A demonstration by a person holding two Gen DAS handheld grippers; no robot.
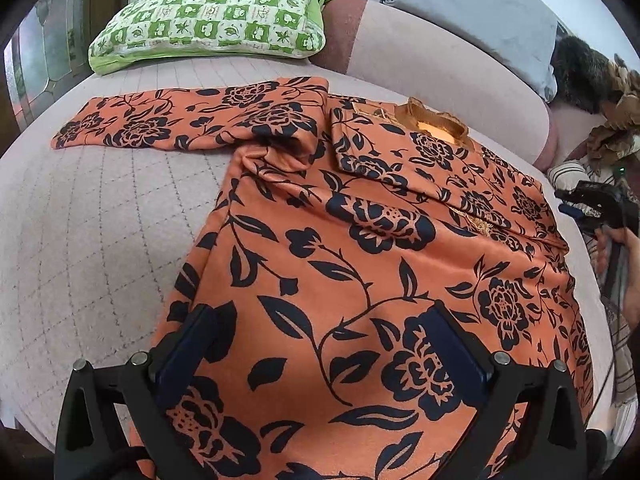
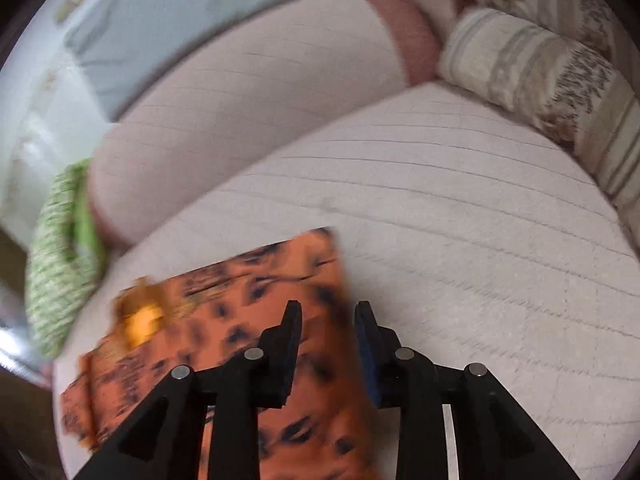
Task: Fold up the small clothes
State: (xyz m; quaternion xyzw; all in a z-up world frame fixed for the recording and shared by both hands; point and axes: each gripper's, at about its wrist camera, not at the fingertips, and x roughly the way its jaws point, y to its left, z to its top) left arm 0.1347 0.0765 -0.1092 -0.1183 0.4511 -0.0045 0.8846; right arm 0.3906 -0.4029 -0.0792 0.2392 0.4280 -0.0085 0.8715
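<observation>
An orange top with black flowers lies on the pale quilted sofa seat. Its left sleeve stretches out to the left; its right side is folded over the chest below the frilled collar. My left gripper is open, jaws wide, hovering over the hem, holding nothing. My right gripper is open above the top's right edge, empty. It also shows in the left wrist view at the far right, held by a hand.
A green and white checked pillow lies at the back left. The sofa backrest runs behind the top, with a pale blue cloth over it. Striped beige cushions lie at the right end.
</observation>
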